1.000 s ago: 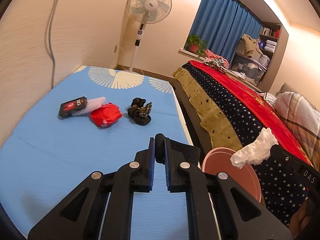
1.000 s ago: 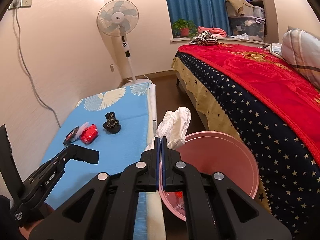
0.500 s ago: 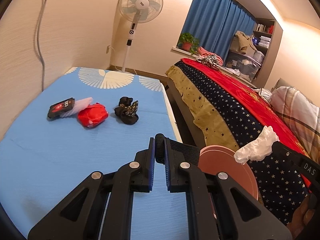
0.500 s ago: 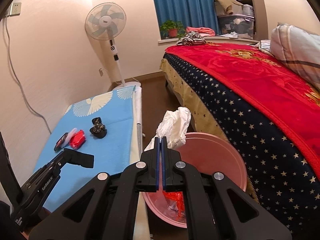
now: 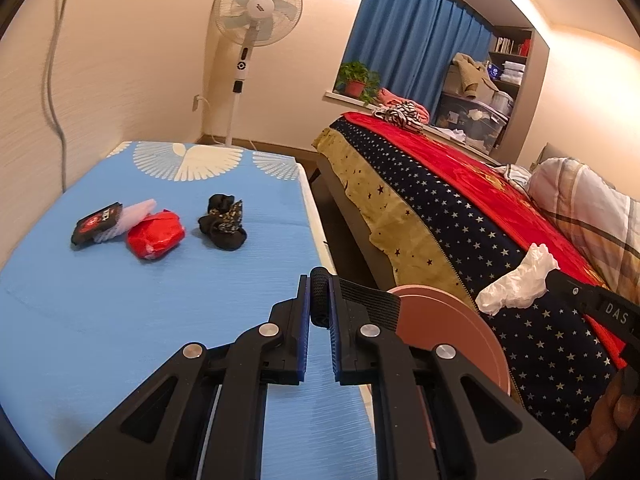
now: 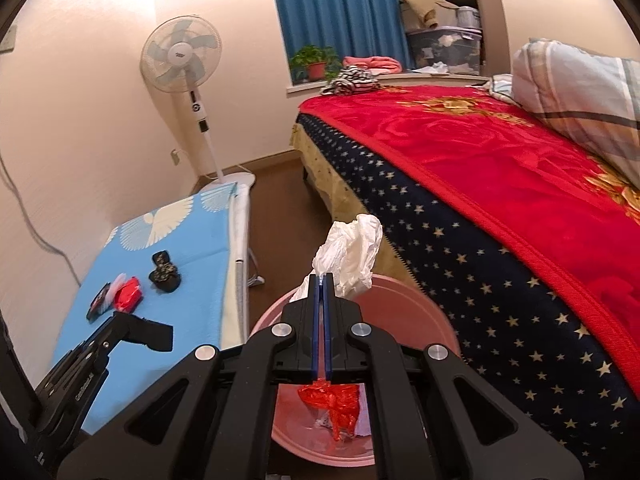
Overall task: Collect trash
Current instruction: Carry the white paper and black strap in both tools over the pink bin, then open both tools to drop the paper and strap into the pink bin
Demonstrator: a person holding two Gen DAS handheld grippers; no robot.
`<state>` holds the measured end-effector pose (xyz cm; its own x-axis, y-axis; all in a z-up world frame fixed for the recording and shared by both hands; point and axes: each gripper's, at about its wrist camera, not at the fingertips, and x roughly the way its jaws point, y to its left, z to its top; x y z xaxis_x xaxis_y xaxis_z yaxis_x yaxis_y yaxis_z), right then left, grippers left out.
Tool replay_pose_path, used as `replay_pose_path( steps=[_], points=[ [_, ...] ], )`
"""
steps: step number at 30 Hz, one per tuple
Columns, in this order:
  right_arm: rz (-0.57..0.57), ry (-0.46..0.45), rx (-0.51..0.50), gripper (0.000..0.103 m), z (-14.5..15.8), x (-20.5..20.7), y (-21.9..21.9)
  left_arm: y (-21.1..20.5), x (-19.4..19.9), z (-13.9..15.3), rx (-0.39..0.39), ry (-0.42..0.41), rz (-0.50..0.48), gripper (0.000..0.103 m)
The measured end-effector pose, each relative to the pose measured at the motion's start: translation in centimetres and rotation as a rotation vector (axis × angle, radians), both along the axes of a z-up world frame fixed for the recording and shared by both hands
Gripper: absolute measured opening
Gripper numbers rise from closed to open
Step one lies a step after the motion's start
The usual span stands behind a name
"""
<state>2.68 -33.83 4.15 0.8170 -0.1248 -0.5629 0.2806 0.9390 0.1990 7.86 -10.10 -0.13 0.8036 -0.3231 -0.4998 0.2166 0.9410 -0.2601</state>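
My right gripper (image 6: pixel 323 278) is shut on a crumpled white plastic wad (image 6: pixel 352 252) and holds it over the pink bin (image 6: pixel 420 308). Red plastic trash (image 6: pixel 332 404) lies inside the bin. My left gripper (image 5: pixel 320 280) is shut on a black fabric piece (image 5: pixel 360 304) above the blue mat's near edge, beside the bin (image 5: pixel 460 320). On the mat lie a red wrapper (image 5: pixel 156 234), a black packet (image 5: pixel 96 222) with clear plastic, and a black crumpled bundle (image 5: pixel 224 222). The left wrist view also shows the white wad (image 5: pixel 516 286).
The blue mat (image 5: pixel 120 320) runs along the left wall. A bed with a red and starred blanket (image 6: pixel 480 184) fills the right, with a narrow floor strip (image 6: pixel 280 200) between them. A standing fan (image 5: pixel 256 4) stands at the far wall.
Both grippers have drifted sideways with their loads. The bin now sits more directly below the right gripper, and the red trash inside it shows. Both grips are unchanged.
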Motion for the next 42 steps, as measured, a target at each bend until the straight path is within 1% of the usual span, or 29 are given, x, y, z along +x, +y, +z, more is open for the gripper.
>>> replay_pose_path(
  steps=[11,19,29,36,38,39,40,41,42],
  points=[
    [-0.047,0.006,-0.029,0.002,-0.3,0.0,-1.3,-2.2,0.2,-0.3,0.003,0.0,-0.052,0.009],
    [-0.074,0.012,-0.023,0.002,-0.7,-0.2,-2.4,-3.9,0.4,-0.6,0.003,0.007,-0.094,0.009],
    [-0.081,0.018,-0.016,0.002,-1.0,-0.3,-2.8,-5.6,0.4,-1.2,-0.001,0.025,-0.137,0.009],
    [-0.078,0.018,-0.019,0.002,-1.0,-0.3,-2.9,-6.7,0.4,-1.6,-0.009,0.048,-0.185,0.009],
    [-0.087,0.023,-0.016,0.006,-1.0,-0.3,-3.0,-7.0,0.6,-1.8,-0.026,0.067,-0.216,0.01],
    [-0.096,0.027,-0.013,0.006,-1.1,-0.4,-3.1,-7.3,0.7,-2.0,-0.033,0.086,-0.235,0.013],
    [-0.111,0.034,-0.013,0.013,-1.1,-0.4,-3.2,-7.5,0.8,-2.3,-0.034,0.102,-0.248,0.023],
    [-0.129,0.035,-0.019,0.027,-1.1,-0.6,-3.4,-7.6,0.8,-2.5,-0.026,0.111,-0.248,0.034],
    [-0.144,0.033,-0.023,0.035,-1.1,-0.7,-3.4,-7.6,0.7,-2.7,-0.019,0.109,-0.244,0.035]
  ],
)
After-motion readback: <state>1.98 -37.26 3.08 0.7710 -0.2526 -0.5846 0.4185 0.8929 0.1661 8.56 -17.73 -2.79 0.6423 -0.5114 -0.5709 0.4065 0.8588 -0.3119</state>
